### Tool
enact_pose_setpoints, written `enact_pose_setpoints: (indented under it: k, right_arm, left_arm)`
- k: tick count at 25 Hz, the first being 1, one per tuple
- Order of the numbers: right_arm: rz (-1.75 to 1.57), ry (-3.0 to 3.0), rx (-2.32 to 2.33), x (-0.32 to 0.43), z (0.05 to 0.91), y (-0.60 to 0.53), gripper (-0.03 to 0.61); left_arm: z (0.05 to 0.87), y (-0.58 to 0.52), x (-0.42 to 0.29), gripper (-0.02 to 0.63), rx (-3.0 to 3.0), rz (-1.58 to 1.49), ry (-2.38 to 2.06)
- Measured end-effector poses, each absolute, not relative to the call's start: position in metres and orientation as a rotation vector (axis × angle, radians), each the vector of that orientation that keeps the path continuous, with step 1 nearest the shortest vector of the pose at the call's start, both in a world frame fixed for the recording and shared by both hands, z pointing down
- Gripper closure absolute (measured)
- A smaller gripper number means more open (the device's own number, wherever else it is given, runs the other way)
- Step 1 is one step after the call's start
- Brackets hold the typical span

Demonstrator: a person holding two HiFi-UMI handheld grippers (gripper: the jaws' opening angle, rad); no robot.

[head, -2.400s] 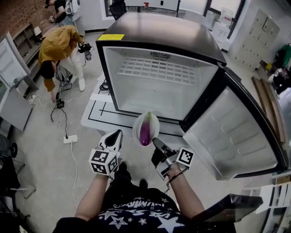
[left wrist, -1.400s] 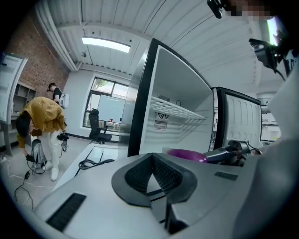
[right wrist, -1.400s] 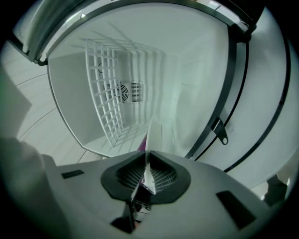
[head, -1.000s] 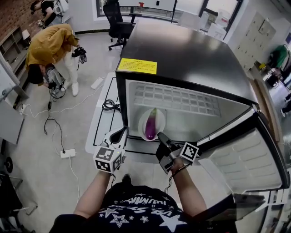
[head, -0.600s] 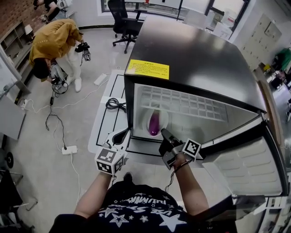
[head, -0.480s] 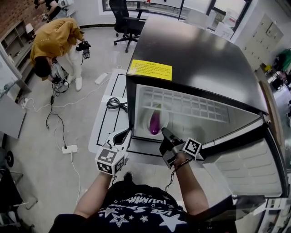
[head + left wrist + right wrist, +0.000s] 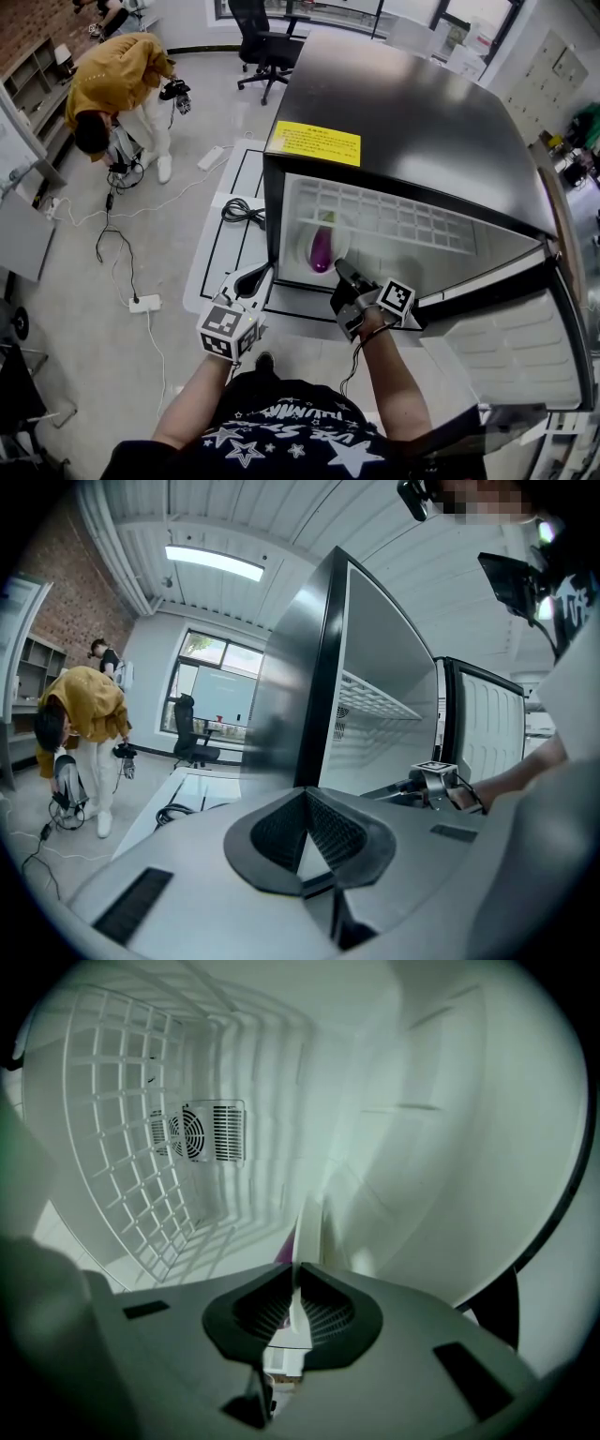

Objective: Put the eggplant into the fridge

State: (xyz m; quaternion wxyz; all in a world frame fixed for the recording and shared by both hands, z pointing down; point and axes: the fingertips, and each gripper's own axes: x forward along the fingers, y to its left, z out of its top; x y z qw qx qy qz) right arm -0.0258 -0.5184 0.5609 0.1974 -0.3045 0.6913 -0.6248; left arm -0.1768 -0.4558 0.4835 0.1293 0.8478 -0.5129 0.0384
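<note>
1. your right gripper [image 7: 340, 269] has its jaws pinched on the near rim of the white plate [image 7: 302, 247]. the eggplant [image 7: 322, 251] lies on that plate, already inside the fridge [image 7: 403, 112], toward the left of the cavity.
2. your left gripper [image 7: 253, 277] has its jaws pressed together on nothing. it hangs outside, just by the fridge's lower left front corner.
3. the step in hand looks like setting the plate down inside. keep it level: you hold it by one edge only, and the eggplant sits loose and could roll off if the far side dips.
4. the right gripper view shows the wire shelf [image 7: 112, 1138] close on one side and the fan vent [image 7: 197, 1132] on the back wall ahead. keep the rim off the wires as you go in.
5. let go only once the plate rests flat, then draw the jaws straight back so that they don't drag it out.
6. against the frame 2.4 s ago, the plate was out in front of the opening and is now past the threshold.
7. your head has come over the top of the fridge, so the yellow label [image 7: 314, 142] faces you and less of the interior shows.
8. both grips look unchanged, and the left gripper keeps its place beside the right.
9. over the last half second the plate has barely moved.
</note>
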Motion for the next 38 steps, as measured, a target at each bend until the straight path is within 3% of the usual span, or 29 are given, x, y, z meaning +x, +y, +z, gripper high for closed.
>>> enact_pose_setpoints:
  k: [38]
  right_arm:
    - [-1.758,2.264,-1.384,-0.020,0.590,-0.520,0.537]
  left_arm:
    - [0.482,-0.449,-0.182,0.606,2.411,0.070,-1.530]
